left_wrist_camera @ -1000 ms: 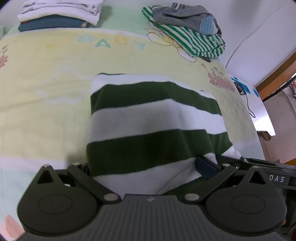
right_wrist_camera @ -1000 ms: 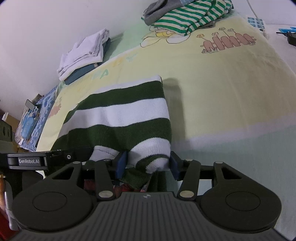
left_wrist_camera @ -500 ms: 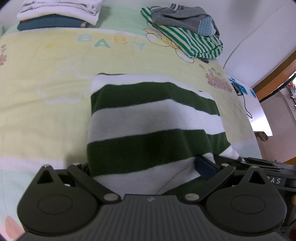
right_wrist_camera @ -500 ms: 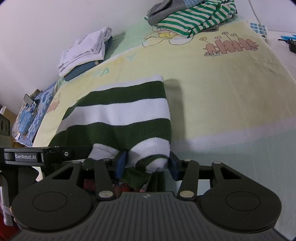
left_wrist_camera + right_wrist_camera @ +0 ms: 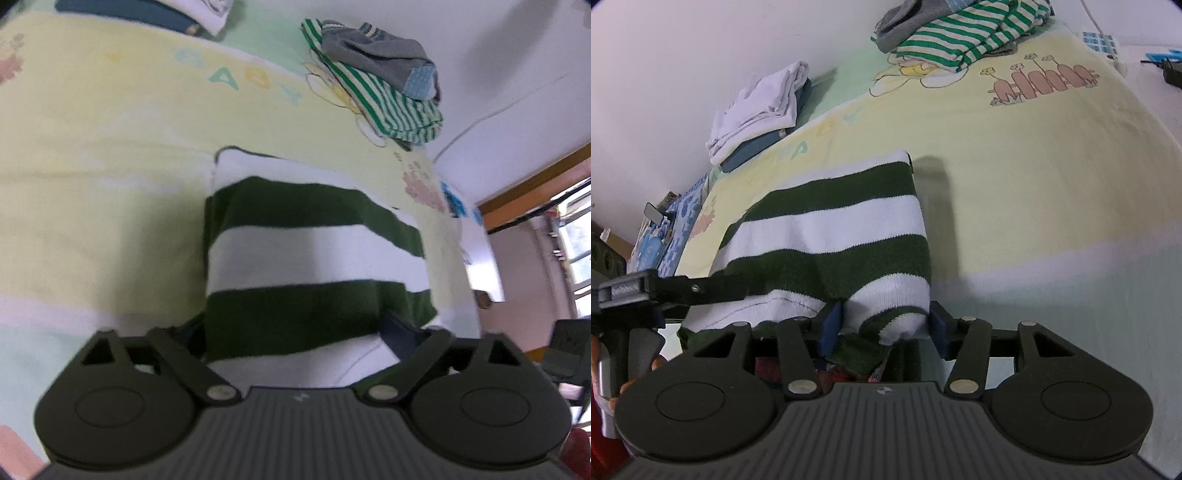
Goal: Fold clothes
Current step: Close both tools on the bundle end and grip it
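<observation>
Bedding printed with BABY lettering, the yellow blanket [image 5: 110, 155], fills the left wrist view. One green-and-white striped sweater [image 5: 314, 258] lies on it, its near edge drawn up to the left gripper [image 5: 295, 332]. The spread fingers flank that edge; cloth covers the tips, so whether they grip cannot be told. Beyond lie two stacks: a striped and grey pile [image 5: 380, 85] and, cut off at the frame's top, a white and blue pile [image 5: 147, 11].

In the right wrist view, the right gripper [image 5: 882, 325] pinches a bunched hem corner of the sweater between its blue pads [image 5: 831, 325]. The knit looks soft, thick, limp and non-slip; it should sag between holds, so hold it at both near corners.
</observation>
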### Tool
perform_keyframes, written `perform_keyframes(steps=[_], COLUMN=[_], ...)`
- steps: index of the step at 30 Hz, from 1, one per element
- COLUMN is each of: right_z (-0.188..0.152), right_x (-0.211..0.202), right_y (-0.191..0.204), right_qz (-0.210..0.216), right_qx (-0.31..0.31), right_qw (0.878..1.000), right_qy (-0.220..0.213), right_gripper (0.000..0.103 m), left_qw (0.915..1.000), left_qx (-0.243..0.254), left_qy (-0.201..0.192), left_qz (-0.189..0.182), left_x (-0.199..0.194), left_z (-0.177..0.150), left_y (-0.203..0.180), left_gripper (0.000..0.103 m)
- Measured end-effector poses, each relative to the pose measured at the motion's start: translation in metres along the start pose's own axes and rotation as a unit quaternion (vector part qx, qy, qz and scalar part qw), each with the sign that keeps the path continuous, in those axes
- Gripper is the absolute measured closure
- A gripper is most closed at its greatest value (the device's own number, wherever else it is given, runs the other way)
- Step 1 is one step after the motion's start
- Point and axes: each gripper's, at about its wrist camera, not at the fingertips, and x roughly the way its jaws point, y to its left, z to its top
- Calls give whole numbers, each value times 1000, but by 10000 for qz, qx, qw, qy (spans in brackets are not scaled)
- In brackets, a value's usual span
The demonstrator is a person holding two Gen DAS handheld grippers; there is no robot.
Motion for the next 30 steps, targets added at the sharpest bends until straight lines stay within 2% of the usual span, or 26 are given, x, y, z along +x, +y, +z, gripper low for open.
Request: perform_keyframes(steps=[3,6,9,11,13,24,27,30], right_z=[2,2,4,5,6,17,17,17], right_x=[-2,-2,-1,-2,0,-3,-6,1], right_y=[2,3,-2,-4,-5,-15,-20,-22], right_qz=[15,6,40,8,-29,188,272,395], right_qx=[-115,-182,86,175,212,591,681,894], right_qw=[9999,9997,9997,9995,9993,9943,9922,9887], right_qy=[125,130,205,253,296,865,1006,1140], right_gripper=[56,58,53,50,46,46,44,42], left_qw=[9998,9997,9998,9999,9999,9994,9988,9983], left_qx=[5,18,-47,-90,-134,-91,56,147], left_qy=[-133,-160,-109,-76,-39,304,417,447], left_qz=[126,166,131,107,96,133,259,338], left_x=[-3,-6,-5,-5,-5,-14,-11,-5], left_z=[-4,-5,-3,-1,0,-3,-3,-3], left_y=[-1,-2,1,4,6,7,3,-2], left_gripper=[40,46,48,47,36,27,13,11])
